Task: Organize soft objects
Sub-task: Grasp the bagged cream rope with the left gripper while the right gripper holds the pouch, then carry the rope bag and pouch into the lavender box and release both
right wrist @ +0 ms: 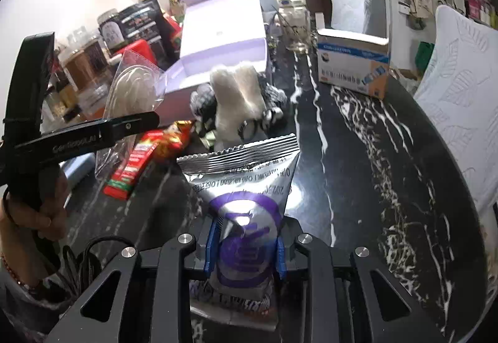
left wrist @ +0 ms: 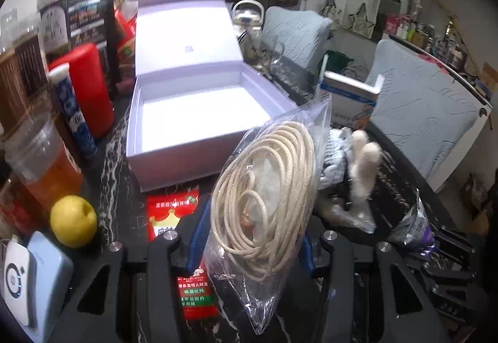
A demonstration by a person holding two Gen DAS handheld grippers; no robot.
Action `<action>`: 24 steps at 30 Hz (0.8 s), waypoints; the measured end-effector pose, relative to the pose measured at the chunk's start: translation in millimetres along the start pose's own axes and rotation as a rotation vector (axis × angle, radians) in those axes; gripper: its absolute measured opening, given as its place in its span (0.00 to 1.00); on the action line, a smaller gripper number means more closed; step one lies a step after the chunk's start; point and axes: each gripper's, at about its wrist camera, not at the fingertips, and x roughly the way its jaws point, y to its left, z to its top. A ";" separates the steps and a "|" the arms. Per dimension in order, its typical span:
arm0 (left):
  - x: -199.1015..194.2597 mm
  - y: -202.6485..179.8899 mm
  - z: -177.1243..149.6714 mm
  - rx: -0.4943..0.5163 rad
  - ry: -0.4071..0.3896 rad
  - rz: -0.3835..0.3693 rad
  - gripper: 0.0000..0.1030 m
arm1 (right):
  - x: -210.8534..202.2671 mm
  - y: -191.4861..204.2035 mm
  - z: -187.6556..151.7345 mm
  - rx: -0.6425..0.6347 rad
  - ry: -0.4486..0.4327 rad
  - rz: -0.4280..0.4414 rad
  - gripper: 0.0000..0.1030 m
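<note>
black marble table [right wrist: 358,156] lay bare along its right side up to the curved edge, crowded on the left. open purple box [left wrist: 199,113] sat empty at the back. left gripper [left wrist: 252,237] clamped a bag of rope [left wrist: 264,187]; right gripper [right wrist: 246,249] clamped a silver snack packet [right wrist: 242,187]. plush toy [right wrist: 236,97] stood beside the box.

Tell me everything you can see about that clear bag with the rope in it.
The clear plastic bag is crinkly and glossy, holding a coil of cream braided rope in loose loops. It stands upright, pinched near its bottom between the blue pads of the left tool, in front of the open lilac box.
</note>
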 end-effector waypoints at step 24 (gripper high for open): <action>-66.1 11.1 71.8 0.008 -0.213 -0.013 0.46 | -51.0 41.9 131.5 -0.233 -0.234 0.137 0.26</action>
